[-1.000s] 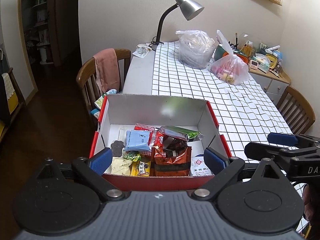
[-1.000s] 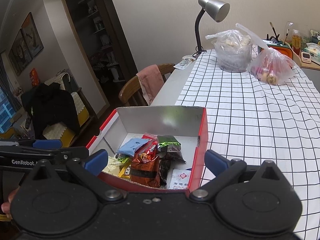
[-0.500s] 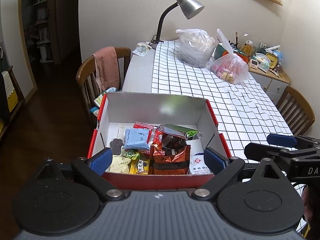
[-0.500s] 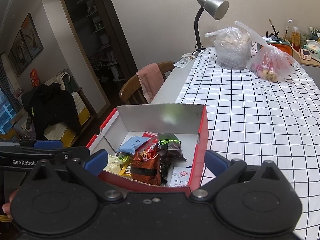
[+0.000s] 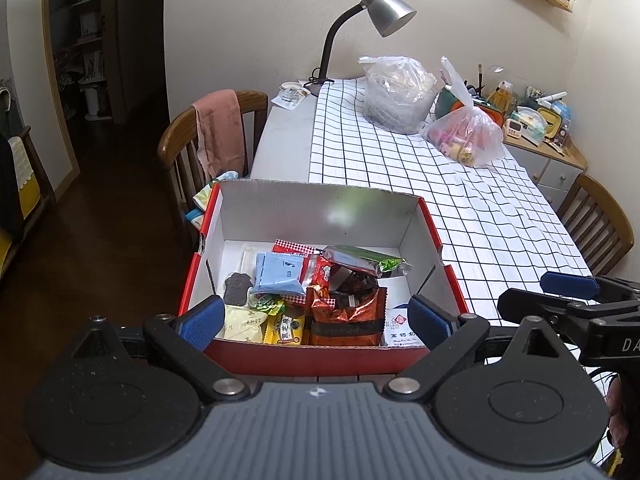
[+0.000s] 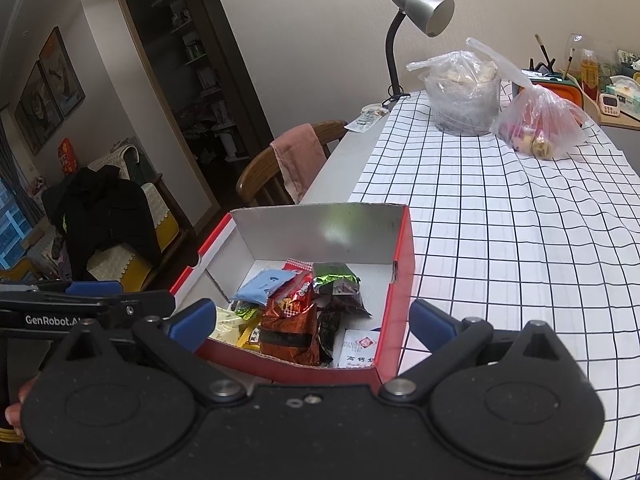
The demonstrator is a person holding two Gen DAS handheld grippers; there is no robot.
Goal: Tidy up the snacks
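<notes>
A red box with white inside walls [image 5: 320, 210] [image 6: 320, 228] sits at the near left corner of the table. It holds several snack packets: a blue one [image 5: 279, 274] [image 6: 264, 285], an orange-brown bag [image 5: 346, 316] [image 6: 290, 328], a green foil pack [image 5: 366, 260] [image 6: 335, 276], yellow sweets [image 5: 286, 328] and a white sachet [image 5: 402, 326] [image 6: 358, 350]. My left gripper [image 5: 314, 322] stands open just before the box's near wall, holding nothing. My right gripper [image 6: 312, 322] is open too, at the box's near right corner, and it shows at the right of the left wrist view [image 5: 568, 284].
The checked tablecloth [image 5: 460, 200] [image 6: 520, 220] runs to the far wall. Two filled plastic bags [image 5: 400, 92] [image 5: 464, 136] and a desk lamp [image 5: 376, 12] stand at the far end. A wooden chair with a pink towel [image 5: 220, 132] is left of the table, another chair [image 5: 600, 220] right.
Both grippers have drawn back and risen slightly, so the box sits a little farther away in each view. The packets have not moved.
</notes>
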